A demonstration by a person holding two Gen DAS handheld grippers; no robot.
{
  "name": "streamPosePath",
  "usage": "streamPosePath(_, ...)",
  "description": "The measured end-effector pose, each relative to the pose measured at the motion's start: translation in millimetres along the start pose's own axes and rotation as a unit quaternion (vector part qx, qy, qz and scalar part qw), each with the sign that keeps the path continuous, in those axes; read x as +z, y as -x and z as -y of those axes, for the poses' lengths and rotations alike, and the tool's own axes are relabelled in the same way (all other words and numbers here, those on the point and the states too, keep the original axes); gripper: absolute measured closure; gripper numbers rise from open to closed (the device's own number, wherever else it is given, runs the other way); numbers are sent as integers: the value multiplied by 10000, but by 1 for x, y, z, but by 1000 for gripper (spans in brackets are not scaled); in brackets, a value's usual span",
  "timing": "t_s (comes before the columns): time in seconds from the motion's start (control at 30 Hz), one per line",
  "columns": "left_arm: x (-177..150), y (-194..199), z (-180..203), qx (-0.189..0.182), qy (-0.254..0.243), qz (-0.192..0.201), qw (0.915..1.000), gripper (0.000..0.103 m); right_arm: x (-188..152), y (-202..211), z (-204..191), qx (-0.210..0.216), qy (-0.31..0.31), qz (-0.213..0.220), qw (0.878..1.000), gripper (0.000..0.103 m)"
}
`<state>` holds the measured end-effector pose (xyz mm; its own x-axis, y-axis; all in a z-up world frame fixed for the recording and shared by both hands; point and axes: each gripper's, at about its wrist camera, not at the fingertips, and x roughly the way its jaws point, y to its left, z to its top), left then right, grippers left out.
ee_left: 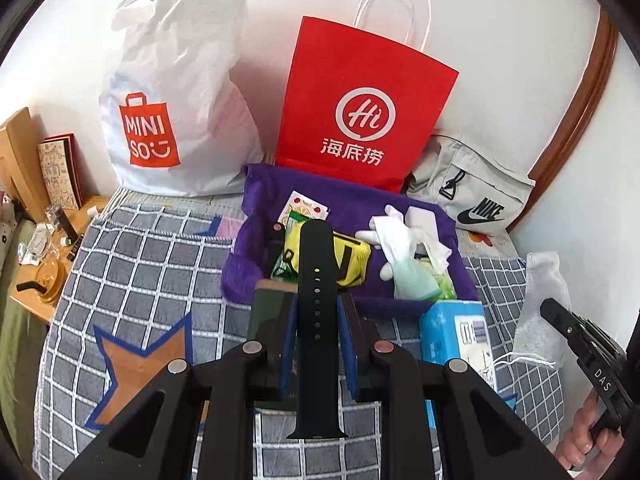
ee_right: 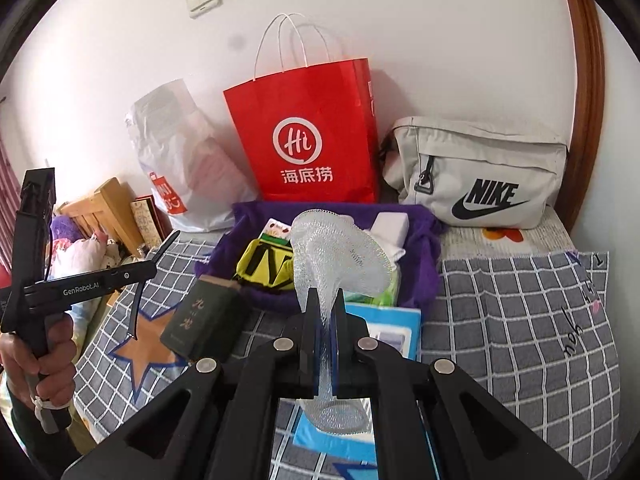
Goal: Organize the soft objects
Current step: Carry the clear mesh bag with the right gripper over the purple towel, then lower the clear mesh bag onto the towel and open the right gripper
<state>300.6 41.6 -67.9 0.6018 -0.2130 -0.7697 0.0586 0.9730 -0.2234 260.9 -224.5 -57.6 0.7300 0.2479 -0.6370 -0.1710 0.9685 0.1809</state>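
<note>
Behind purple towel (ee_left: pixel 352 200): red bag (ee_left: pixel 360 100)

bright, even daylight, soft shadows behind the bags, strong fisheye bending with black corners, slightly soft detail throughout.

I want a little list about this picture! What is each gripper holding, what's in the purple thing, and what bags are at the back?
left gripper: shut on a black watch strap
right gripper: shut on a white mesh pouch
purple cloth tray: holds a yellow pouch, white gloves, small packets
back wall: red paper bag, white Miniso bag, grey Nike bag
surface: grey checked blanket
</note>
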Motion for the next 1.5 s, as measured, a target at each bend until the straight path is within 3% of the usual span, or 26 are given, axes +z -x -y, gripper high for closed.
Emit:
streamPosePath(1.07,70,-78,-18,63,244,-167,9995,84,84,-102,17,179,-29,41,9998,99)
streamPosePath(1.5,92,-122,-22,87,351,-323,9988,83,78,-163,38,180,-75,-427,9989,98)
